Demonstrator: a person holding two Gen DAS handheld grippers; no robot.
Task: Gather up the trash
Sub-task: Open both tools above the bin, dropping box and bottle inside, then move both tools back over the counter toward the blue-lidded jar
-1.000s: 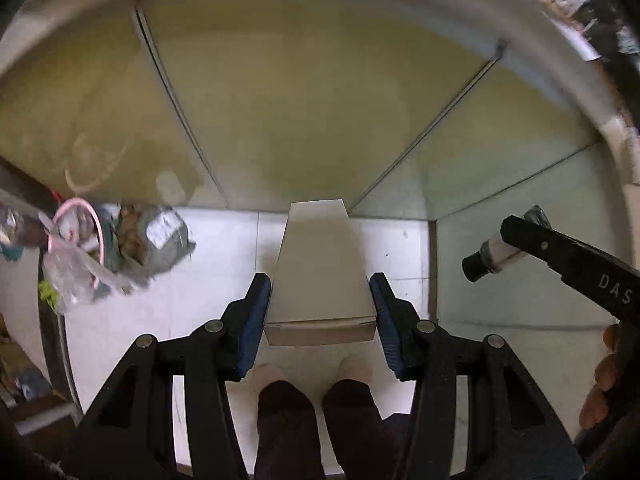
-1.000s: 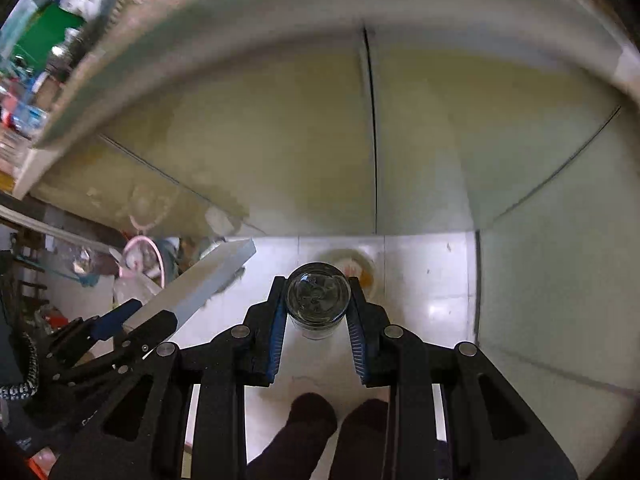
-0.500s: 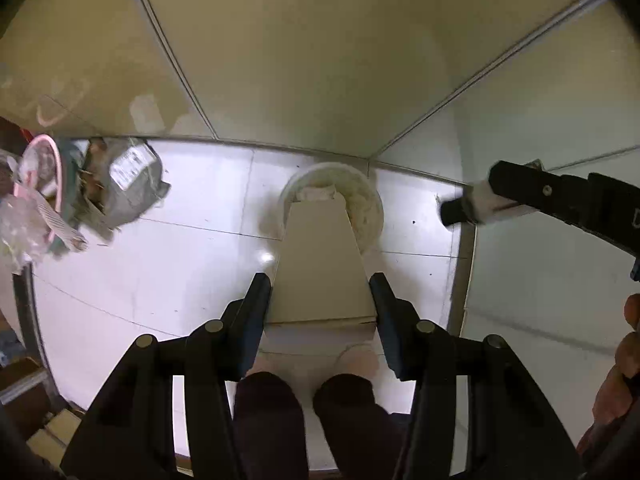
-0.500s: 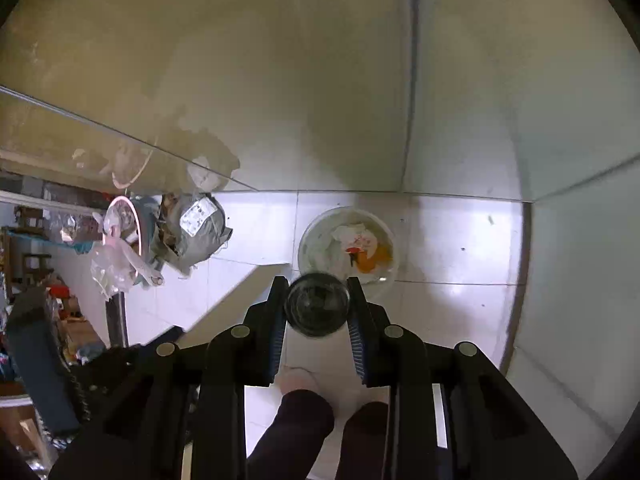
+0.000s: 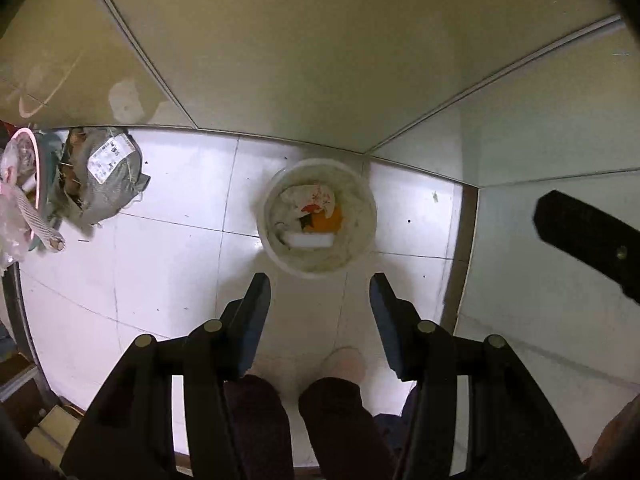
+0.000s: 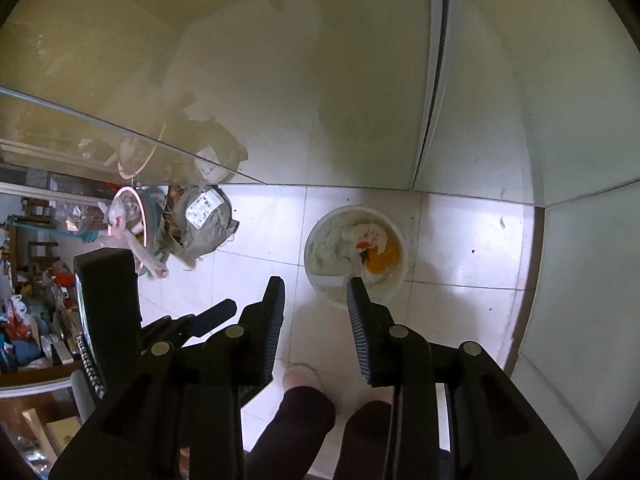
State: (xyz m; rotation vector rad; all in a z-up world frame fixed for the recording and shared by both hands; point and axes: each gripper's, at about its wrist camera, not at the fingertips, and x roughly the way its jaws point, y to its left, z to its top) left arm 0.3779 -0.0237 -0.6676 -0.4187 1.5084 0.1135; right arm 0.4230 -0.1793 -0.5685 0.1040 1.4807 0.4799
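Both point down over white bin (image 5: pixel 362 200) w/ trash; left gripper (image 5: pixel 320 292) spread, empty; right gripper (image 6: pixel 316 296) opening, empty.

I see a white tiled floor (image 5: pixel 168 240) below me, meeting pale cabinet doors (image 5: pixel 300 60). Off to the left a grey sack (image 6: pixel 202 224) with a white label slumps beside a pink-rimmed basket (image 6: pixel 136 216). Dark trouser legs (image 6: pixel 304 420) and slippers (image 5: pixel 346 362) stand on the tiles.

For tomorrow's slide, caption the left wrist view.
Empty left gripper open above white trash bucket on tiled floor.
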